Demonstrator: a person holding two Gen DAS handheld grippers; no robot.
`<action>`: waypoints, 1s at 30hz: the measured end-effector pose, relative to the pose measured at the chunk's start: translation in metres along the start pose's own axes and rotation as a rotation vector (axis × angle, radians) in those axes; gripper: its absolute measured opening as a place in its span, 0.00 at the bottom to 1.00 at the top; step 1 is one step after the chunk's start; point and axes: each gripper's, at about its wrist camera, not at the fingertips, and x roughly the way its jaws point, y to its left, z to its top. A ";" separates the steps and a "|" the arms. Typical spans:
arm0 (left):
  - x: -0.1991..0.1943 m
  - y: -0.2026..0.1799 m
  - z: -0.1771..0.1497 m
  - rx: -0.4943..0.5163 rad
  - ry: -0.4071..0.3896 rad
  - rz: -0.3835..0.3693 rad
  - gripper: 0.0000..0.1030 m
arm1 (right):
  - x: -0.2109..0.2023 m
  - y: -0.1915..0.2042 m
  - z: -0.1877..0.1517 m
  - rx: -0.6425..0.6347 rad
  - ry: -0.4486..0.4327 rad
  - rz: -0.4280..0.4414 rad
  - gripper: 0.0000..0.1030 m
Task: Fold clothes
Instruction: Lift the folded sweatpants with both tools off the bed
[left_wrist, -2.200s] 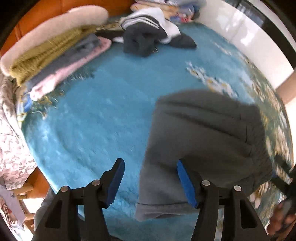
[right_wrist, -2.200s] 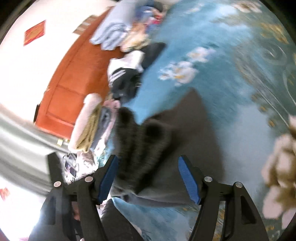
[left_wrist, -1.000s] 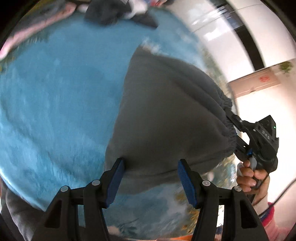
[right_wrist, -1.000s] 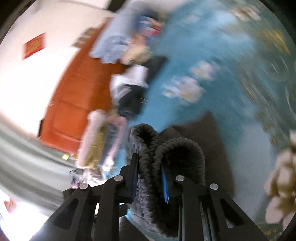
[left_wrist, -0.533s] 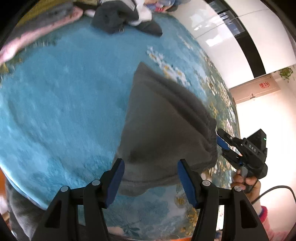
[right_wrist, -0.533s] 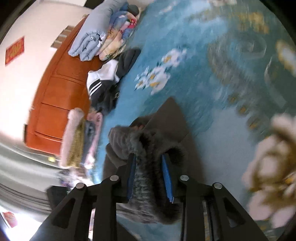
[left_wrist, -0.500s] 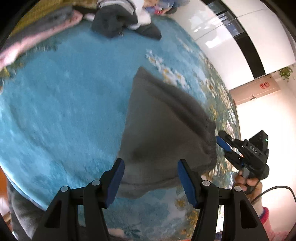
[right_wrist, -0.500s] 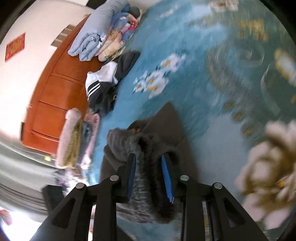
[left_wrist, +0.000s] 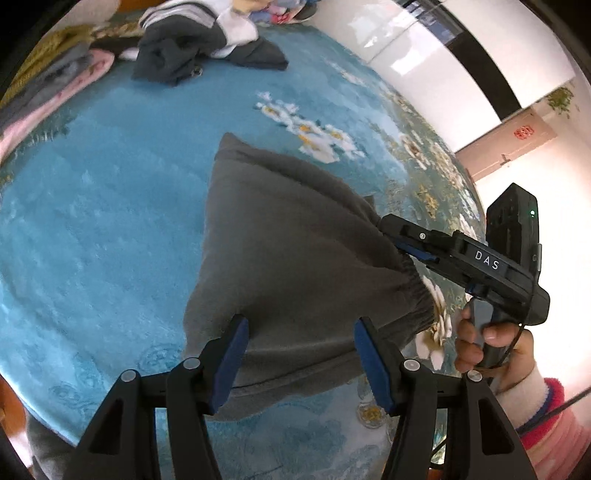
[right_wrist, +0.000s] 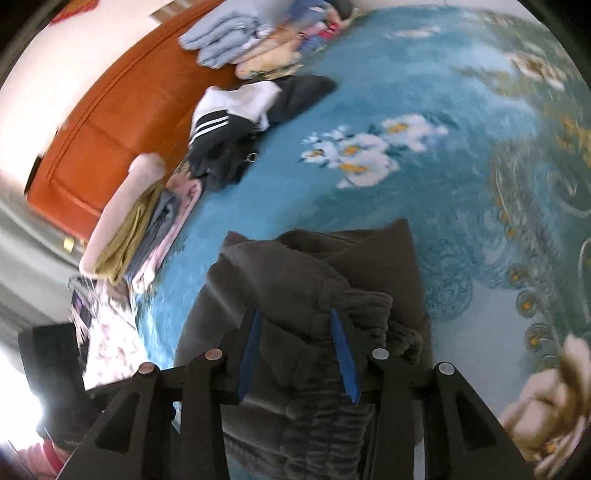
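- Grey sweatpants (left_wrist: 295, 251) are laid on the blue carpet (left_wrist: 110, 221).
- Left gripper (left_wrist: 301, 354): fingers are spread, nothing held.
- Right gripper (right_wrist: 295, 354): the elastic waistband (right_wrist: 373, 314) is pinched between its fingers.

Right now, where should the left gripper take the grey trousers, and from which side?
Probably the near lower edge of the grey trousers, approached low from the near side. That edge lies flat on the blue blanket, directly ahead of the open left gripper.

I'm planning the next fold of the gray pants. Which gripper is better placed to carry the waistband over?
Right. The right gripper has the gathered waistband of the gray pants between its fingers, while the left gripper is open over flat fabric.
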 end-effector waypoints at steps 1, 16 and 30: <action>0.004 0.001 0.001 -0.005 0.008 0.007 0.62 | 0.004 -0.005 0.001 0.017 0.003 0.004 0.37; -0.015 0.019 -0.007 -0.100 -0.016 -0.066 0.62 | -0.037 0.030 -0.029 -0.127 -0.013 0.049 0.40; -0.017 0.031 -0.008 -0.155 -0.030 -0.103 0.62 | -0.028 0.002 -0.043 0.021 0.022 0.059 0.40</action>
